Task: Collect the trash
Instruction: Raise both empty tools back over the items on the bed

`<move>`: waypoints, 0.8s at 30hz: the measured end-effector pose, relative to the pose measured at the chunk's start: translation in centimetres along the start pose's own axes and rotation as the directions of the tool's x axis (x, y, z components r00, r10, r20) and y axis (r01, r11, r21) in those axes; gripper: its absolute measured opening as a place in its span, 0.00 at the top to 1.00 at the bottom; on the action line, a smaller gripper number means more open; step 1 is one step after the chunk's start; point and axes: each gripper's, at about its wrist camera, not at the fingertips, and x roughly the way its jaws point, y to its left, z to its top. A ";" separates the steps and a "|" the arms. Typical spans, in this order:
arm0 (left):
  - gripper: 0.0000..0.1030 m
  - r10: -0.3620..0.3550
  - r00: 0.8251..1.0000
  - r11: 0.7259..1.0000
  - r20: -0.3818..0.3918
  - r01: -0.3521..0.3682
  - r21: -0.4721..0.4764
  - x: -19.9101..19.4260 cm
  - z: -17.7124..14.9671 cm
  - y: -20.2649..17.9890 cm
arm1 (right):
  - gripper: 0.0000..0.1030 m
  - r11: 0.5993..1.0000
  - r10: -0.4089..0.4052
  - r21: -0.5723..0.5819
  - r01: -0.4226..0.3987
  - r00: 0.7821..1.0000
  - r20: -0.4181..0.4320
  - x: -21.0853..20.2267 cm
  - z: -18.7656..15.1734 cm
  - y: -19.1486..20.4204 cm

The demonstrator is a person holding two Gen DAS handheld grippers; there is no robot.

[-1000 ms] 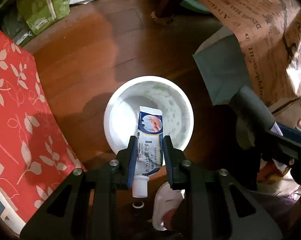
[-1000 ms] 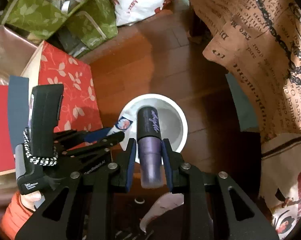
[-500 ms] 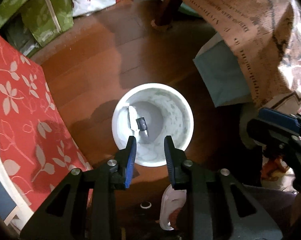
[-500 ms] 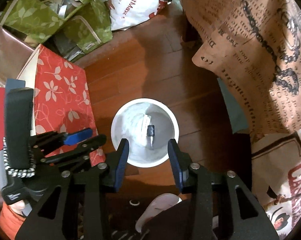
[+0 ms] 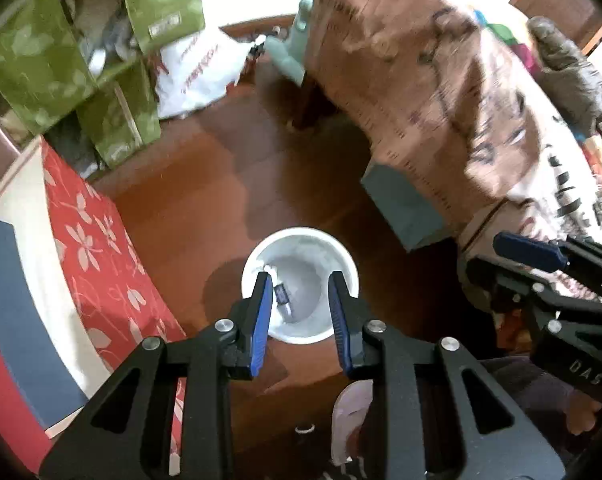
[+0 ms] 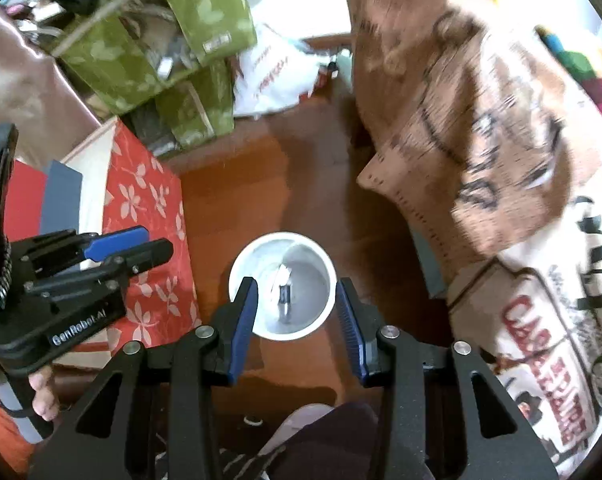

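A white trash bin (image 5: 343, 254) stands on the wooden floor, also in the right wrist view (image 6: 325, 264). Inside it lie a dark tube-shaped bottle (image 5: 283, 298) (image 6: 286, 298) and a white toothpaste tube (image 6: 283, 272). My left gripper (image 5: 301, 284) is open and empty, high above the bin. My right gripper (image 6: 295, 292) is open and empty, also high above the bin. Each gripper shows at the edge of the other's view: the right one (image 5: 529, 250), the left one (image 6: 133, 242).
A red floral box (image 5: 101, 248) (image 6: 149, 220) stands left of the bin. A table with a brown printed cloth (image 5: 441, 100) (image 6: 481, 140) is on the right, a grey panel (image 5: 405, 204) under it. Green bags (image 5: 61, 60) and a white plastic bag (image 5: 197, 72) are at the back. A slipper (image 5: 351, 416) is near my feet.
Both grippers have let go: the toothpaste tube and the dark bottle dropped into the bin. Both grippers have then risen well above the bin, and the right jaws have opened wider.
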 end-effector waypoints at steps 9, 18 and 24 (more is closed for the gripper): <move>0.73 -0.037 0.987 0.997 0.153 0.026 0.074 -8.1 0.1 -4.1 | 0.64 0.997 -0.070 0.002 0.071 0.976 0.207 -8.7 -2.0 -0.3; 0.73 -0.117 0.961 0.980 0.251 0.070 0.186 -13.6 0.1 -10.9 | 0.64 0.985 -0.173 0.084 0.152 0.915 0.365 -16.4 -5.5 -3.5; 0.61 -0.184 0.946 0.952 0.266 0.105 0.286 -15.3 0.1 -16.9 | 0.54 0.964 -0.260 0.165 0.209 0.873 0.414 -19.9 -8.8 -7.1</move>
